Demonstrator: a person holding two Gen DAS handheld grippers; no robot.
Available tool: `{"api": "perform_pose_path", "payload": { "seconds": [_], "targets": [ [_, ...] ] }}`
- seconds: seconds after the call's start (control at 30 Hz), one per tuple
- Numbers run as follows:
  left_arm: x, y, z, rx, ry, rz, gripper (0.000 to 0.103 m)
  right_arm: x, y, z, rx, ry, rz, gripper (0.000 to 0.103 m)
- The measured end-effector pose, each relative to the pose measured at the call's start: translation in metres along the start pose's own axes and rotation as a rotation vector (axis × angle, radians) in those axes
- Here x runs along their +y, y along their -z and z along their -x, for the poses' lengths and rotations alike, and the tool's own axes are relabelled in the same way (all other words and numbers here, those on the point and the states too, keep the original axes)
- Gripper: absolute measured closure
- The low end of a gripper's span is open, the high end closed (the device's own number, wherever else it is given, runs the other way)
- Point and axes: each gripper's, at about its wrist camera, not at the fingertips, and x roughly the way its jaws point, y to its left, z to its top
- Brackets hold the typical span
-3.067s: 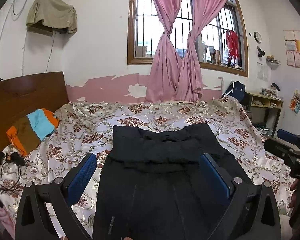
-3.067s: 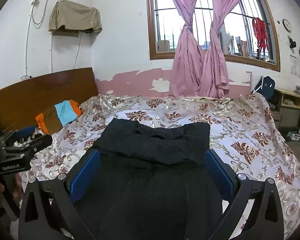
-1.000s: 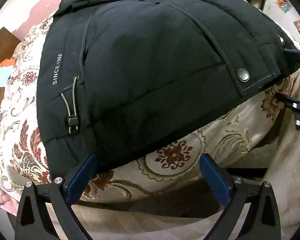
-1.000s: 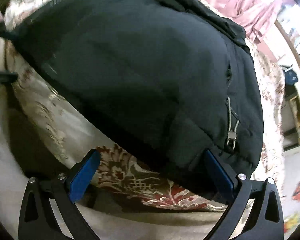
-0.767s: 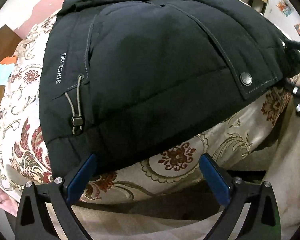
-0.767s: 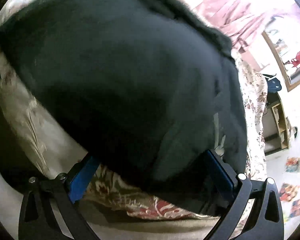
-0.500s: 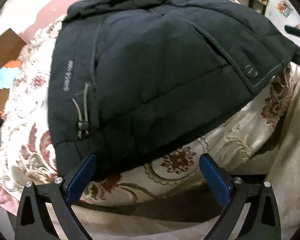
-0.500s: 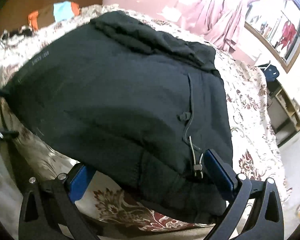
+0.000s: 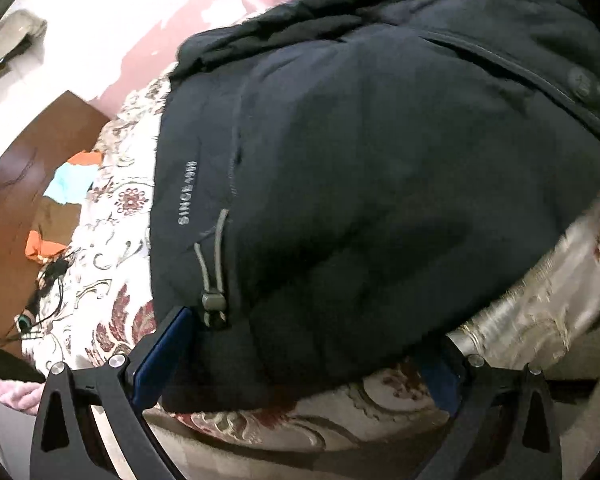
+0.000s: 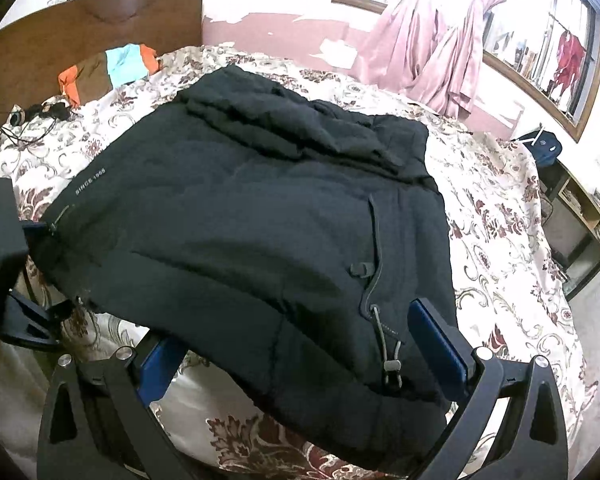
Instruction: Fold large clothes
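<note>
A large black padded jacket (image 10: 260, 232) lies spread on a bed covered by a cream bedspread with dark red flower pattern (image 10: 500, 248). Its bunched hood part is at the far end, toward 12 o'clock in the right wrist view, and its bottom hem hangs a little over the near edge of the bed.

The left gripper (image 9: 300, 364) has its two blue-padded fingers wide apart. The near left corner of the jacket hem sits between them. The left blue pad (image 9: 160, 354) is just beside the grey drawstring with its toggle (image 9: 214, 272), at about 8 o'clock in the left wrist view. The other pad is mostly hidden under the hem at about 5 o'clock. White letters "SINCE 1968" (image 9: 187, 194) run along the jacket side above the cord. I cannot tell if the pads touch the cloth.

The right gripper (image 10: 296, 356) is also spread apart, and the near right corner of the hem lies between its fingers. A second drawstring with toggle (image 10: 390, 348) hangs close to the right blue pad (image 10: 436, 346), at about 4 o'clock.

At 10 o'clock in the right wrist view a folded orange, brown and light blue cloth (image 10: 108, 68) lies against the brown wooden headboard (image 10: 80, 28). Pink curtains (image 10: 440, 44) hang at 1 o'clock.
</note>
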Motion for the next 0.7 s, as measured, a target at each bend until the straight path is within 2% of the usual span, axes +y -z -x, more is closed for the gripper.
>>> {"api": "perform_pose_path", "payload": {
  "seconds": [0.27,0.43,0.7],
  "targets": [
    [0.031,-0.003,0.012,-0.139,-0.043,0.156,0.002,0.009,0.005,0.002,-0.008,0.04,0.044,0.001],
    [0.037,-0.003,0.02,-0.191,-0.058,0.192,0.006,0.012,0.017,-0.002,0.019,0.059,0.1,0.001],
    [0.039,-0.002,0.019,-0.19,-0.064,0.214,0.007,0.025,0.022,-0.015,0.09,0.121,0.175,0.002]
  ]
}}
